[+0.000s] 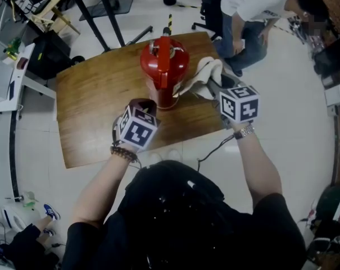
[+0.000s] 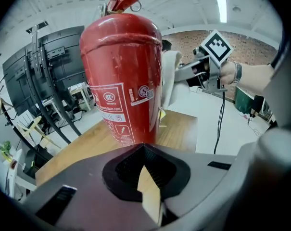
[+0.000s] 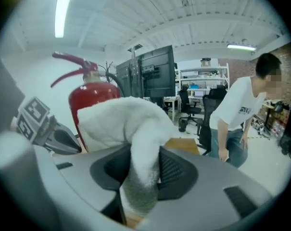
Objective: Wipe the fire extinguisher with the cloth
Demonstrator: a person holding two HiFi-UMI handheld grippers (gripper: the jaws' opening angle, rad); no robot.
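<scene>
A red fire extinguisher stands upright on the wooden table. My right gripper is shut on a white cloth, which hangs against the extinguisher's upper right side. In the right gripper view the cloth bulges out of the jaws, and the extinguisher stands behind it. My left gripper is shut with nothing in it. It points at the extinguisher's lower front. In the left gripper view the red cylinder rises just past the closed jaws; I cannot tell if they touch it.
A person in a white shirt bends over beyond the table's far right corner. Black stand legs and clutter lie on the floor at the far left. A white desk stands left of the table.
</scene>
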